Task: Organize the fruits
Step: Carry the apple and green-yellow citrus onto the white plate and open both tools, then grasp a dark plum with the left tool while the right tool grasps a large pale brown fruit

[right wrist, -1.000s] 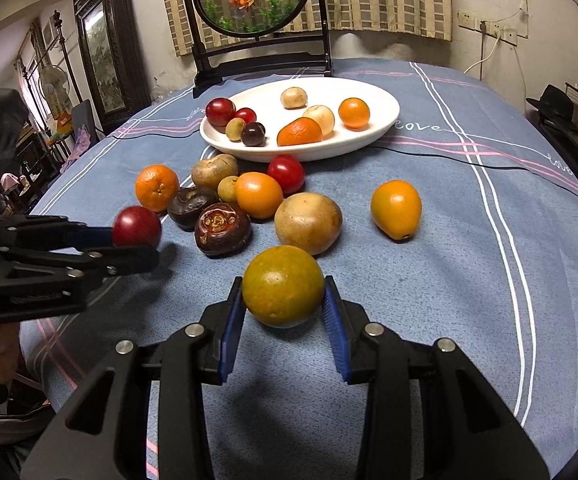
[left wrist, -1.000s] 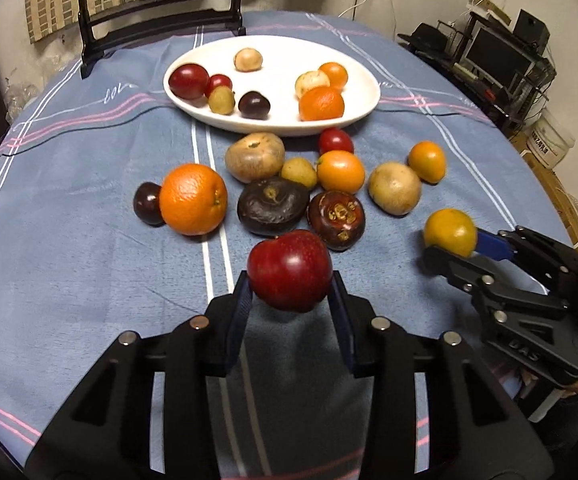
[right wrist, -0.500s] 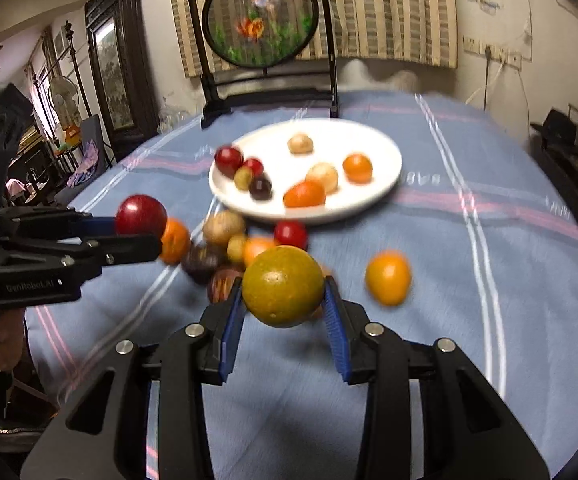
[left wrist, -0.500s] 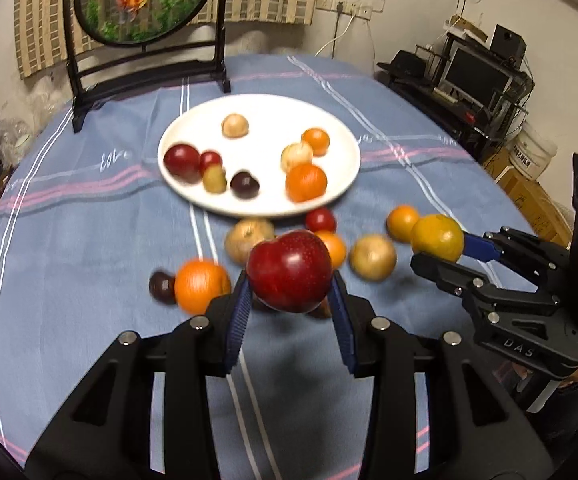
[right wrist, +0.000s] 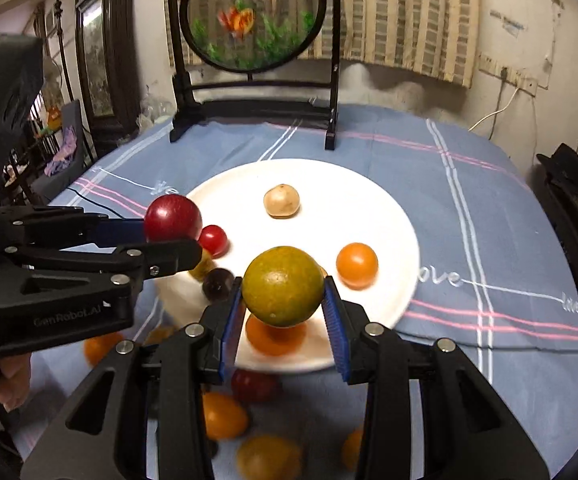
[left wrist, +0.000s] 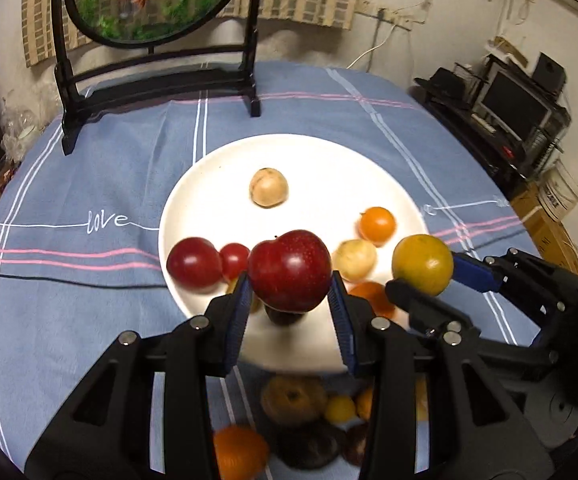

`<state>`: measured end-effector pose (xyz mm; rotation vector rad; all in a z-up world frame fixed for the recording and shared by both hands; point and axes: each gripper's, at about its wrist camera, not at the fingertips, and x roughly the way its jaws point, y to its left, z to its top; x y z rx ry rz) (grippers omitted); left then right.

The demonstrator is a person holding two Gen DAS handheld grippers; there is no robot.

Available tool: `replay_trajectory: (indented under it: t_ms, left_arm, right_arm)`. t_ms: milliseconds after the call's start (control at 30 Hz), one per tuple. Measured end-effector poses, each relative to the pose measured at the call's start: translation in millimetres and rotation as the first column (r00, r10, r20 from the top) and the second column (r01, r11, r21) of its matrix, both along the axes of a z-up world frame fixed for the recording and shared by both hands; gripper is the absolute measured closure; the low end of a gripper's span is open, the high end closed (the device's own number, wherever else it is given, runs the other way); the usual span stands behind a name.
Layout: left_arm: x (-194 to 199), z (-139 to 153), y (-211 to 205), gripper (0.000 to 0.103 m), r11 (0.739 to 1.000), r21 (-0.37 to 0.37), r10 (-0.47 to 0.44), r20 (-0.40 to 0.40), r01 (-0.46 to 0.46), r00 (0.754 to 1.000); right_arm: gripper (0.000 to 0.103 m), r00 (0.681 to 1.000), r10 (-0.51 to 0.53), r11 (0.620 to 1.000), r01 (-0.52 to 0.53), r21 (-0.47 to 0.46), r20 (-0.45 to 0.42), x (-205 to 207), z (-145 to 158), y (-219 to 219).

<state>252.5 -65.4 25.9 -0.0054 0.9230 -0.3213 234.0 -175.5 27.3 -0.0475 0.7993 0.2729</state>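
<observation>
Left gripper (left wrist: 289, 297) jaws clamp red apple (left wrist: 289, 270); right gripper (right wrist: 283, 302) jaws clamp yellow-green orange (right wrist: 283, 286), both at frame centre above white plate (left wrist: 329, 168).

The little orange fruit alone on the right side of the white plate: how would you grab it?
Probably around its middle, from straight above. The small orange fruit is round, so its widest part suits the pads, and bare white plate surrounds it, leaving room for both fingers.

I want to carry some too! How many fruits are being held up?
2: a red apple in the left gripper, a yellow-green citrus in the right gripper.
</observation>
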Motion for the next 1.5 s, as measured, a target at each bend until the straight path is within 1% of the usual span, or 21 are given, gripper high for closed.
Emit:
replay_trajectory:
  t_ms: [100,233,300,333,367,400,433,467,567,633,700,800,900,1000,1067,1167,1233,1300,1433,1500]
  left_arm:
    - [18.1,-12.9,-0.8,0.064,1.000,0.018,0.011,-0.026,-0.010,1.000]
    - [29.9,-19.3,-2.3,0.064,0.999,0.029,0.018,-0.013,-0.018,1.000]
    - [35.6,-22.3,-2.4,0.063,1.000,0.021,0.015,-0.027,-0.015,1.000]
    - [36.0,-22.3,-1.8,0.055,1.000,0.005,0.014,-0.031,-0.014,0.999]
    - [34.3,-18.6,0.7,0.039,1.000,-0.025,0.014,-0.012,-0.014,1.000]
    - [31.8,-14.4,2.6,0.034,0.999,-0.040,0.018,0.014,-0.018,1.000]
    - [28.4,-8.7,4.5,0.031,0.999,-0.045,0.026,0.047,-0.023,0.999]
    - [23.8,-2.1,5.8,0.031,0.999,-0.039,0.027,0.076,-0.024,0.997]
    - [16.1,6.4,8.8,0.031,0.999,-0.035,0.027,0.080,-0.024,0.996]
    - [9.3,11.2,13.2,0.030,0.999,-0.039,0.032,0.082,-0.029,0.996]
    - [0.5,16.0,18.3,0.028,0.999,-0.026,0.041,0.090,-0.038,0.995]
    - [-17.0,22.0,28.1,0.024,0.999,-0.010,0.045,0.104,-0.045,0.993]
    - [-34.1,23.3,39.2,0.021,0.998,-0.001,0.056,0.112,-0.057,0.992]
    - [-52.3,17.5,50.2,0.020,0.998,0.022,0.063,0.102,-0.066,0.993]
    - [-66.1,11.4,58.0,0.020,0.996,0.047,0.069,0.102,-0.074,0.992]
    - [-87.1,4.4,68.6,0.020,0.991,0.077,0.099,0.108,-0.107,0.989]
    - [-97.9,2.6,74.6,0.020,0.991,0.083,0.100,0.100,-0.108,0.990]
    - [-109.5,-1.6,80.0,0.019,0.990,0.092,0.098,0.087,-0.106,0.991]
    - [-124.3,-6.7,85.3,0.017,0.989,0.101,0.100,0.084,-0.109,0.991]
    - [-131.4,-11.2,89.4,0.017,0.988,0.097,0.115,0.086,-0.123,0.990]
  right_arm:
    - [0.064,1.000,0.002,0.999,-0.003,-0.052,-0.016,18.4,-10.3,8.6]
    - [0.063,0.999,-0.023,0.996,0.018,-0.090,-0.047,37.2,-22.2,11.2]
    - [0.053,0.999,-0.033,0.992,0.031,-0.120,-0.015,40.8,-22.1,11.8]
    - [0.049,0.999,-0.049,0.990,0.048,-0.132,0.000,41.0,-21.2,11.0]
    - [0.039,0.998,-0.054,0.991,0.055,-0.126,0.007,39.5,-19.8,9.7]
    - [0.039,0.998,-0.055,0.992,0.057,-0.114,0.019,38.4,-18.6,8.3]
    - [0.039,0.998,-0.054,0.992,0.058,-0.114,0.037,35.0,-16.6,7.3]
    - [0.039,0.997,-0.056,0.990,0.061,-0.129,0.043,32.5,-16.0,7.2]
    - [0.039,0.995,-0.080,0.984,0.088,-0.153,0.057,21.0,-11.4,2.9]
    - [0.039,0.995,-0.085,0.987,0.091,-0.136,0.054,11.0,-7.2,-1.8]
    - [0.039,0.994,-0.091,0.987,0.098,-0.130,0.061,1.2,-3.6,-5.1]
    - [0.039,0.994,-0.087,0.990,0.093,-0.107,0.060,-18.7,1.0,-14.1]
    - [0.039,0.993,-0.104,0.991,0.109,-0.084,0.060,-44.2,1.4,-25.9]
    - [0.039,0.990,-0.131,0.989,0.135,-0.054,0.060,-67.1,-0.6,-35.2]
    - [0.039,0.988,-0.141,0.990,0.142,-0.014,0.058,-84.2,-2.5,-43.1]
    - [0.039,0.987,-0.157,0.987,0.156,0.034,0.039,-105.2,-9.3,-53.2]
    - [0.039,0.986,-0.168,0.985,0.167,0.054,0.023,-118.1,-16.5,-58.1]
    - [0.039,0.983,-0.184,0.982,0.183,0.055,0.007,-127.0,-22.5,-60.6]
    - [0.039,0.980,-0.197,0.976,0.199,0.088,-0.028,-143.2,-32.2,-64.4]
    - [0.039,0.979,-0.204,0.975,0.205,0.085,-0.028,-148.9,-34.4,-65.1]
